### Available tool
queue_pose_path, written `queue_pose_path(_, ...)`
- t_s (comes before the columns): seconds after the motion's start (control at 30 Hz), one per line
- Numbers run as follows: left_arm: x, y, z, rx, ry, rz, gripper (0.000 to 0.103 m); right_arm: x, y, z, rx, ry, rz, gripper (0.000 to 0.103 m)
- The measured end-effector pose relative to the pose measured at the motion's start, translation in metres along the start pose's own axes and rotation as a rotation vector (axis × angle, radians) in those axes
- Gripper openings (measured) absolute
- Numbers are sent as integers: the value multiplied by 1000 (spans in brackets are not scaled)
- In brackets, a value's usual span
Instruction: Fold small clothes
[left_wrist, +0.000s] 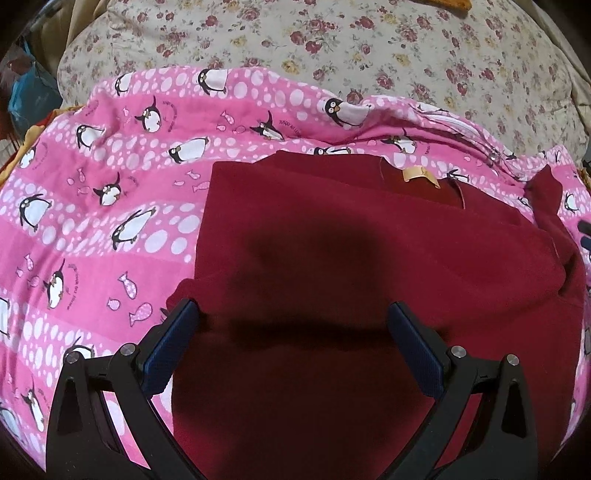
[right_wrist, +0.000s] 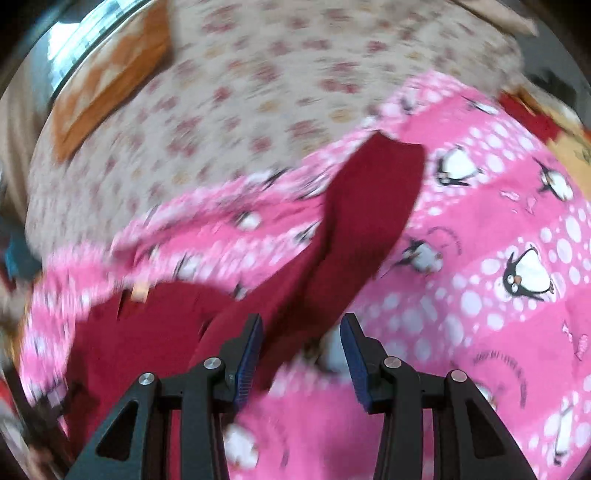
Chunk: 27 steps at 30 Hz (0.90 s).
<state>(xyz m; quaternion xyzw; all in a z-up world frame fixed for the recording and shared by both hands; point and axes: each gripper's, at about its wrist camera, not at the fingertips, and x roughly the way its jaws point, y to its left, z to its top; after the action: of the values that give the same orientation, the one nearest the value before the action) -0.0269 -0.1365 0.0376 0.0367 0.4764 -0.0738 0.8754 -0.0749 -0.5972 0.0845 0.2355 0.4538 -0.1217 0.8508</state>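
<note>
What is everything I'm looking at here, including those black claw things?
dark red knit garment: one, dark red, lying on the pink cover, one sleeve stretched out to its side
tan neck label: one, tan, at the garment's collar
pink penguin-print cover: one, pink with white dots, under the garment
floral bedding: one, cream with red roses, behind the pink cover
orange cloth: one, orange, on the floral bedding; blurred
left gripper: one, black with blue pads, open over the garment
right gripper: one, black with blue pads, open beside the sleeve

Dark red garment (left_wrist: 332, 236) — pink penguin-print blanket (left_wrist: 110, 229) — cream rose-patterned sheet (left_wrist: 369, 48).
</note>
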Motion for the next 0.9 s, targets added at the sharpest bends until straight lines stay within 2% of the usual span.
queue_pose_path(0.1, 3, 1, -1, -2, -3, -5, 102, 14, -17, 22, 84, -7, -18, 45)
queue_pose_path(0.23, 5, 1, -1, -5, -7, -5, 102, 35, -6, 45, 50, -9, 11, 45)
queue_pose_path(0.37, 6, 1, -2, -3, -12, -7, 102, 66, 12, 66, -21, -12, -53, 45)
queue_pose_path(0.57, 9, -1, -2, 9, -19, -4, 102, 124, 15, 91, -40, 47, -176, 45)
queue_pose_path(0.6, 10, 0, -2, 9, -19, -6, 102, 134, 12, 92, -36, 67, -191, 44)
queue_pose_path(0.63, 10, 0, -2, 7, -18, -8, 102, 138, 8, 93, -31, 70, -199, 33)
queue_pose_path(0.67, 10, 0, -2, 6, -18, -10, 102, 139, 6, 93, -27, 65, -204, 27)
queue_pose_path(0.73, 10, 1, -1, 4, -16, -14, 102, 133, -2, 92, -8, 48, -147, 6)
queue_pose_path(0.8, 9, 2, -1, 2, -15, -22, 102, 121, -7, 92, -2, 34, -97, 6)
queue_pose_path(0.9, 0, 7, 1, -14, -27, -51, 102, 86, -15, 93, 44, -14, 34, 6)
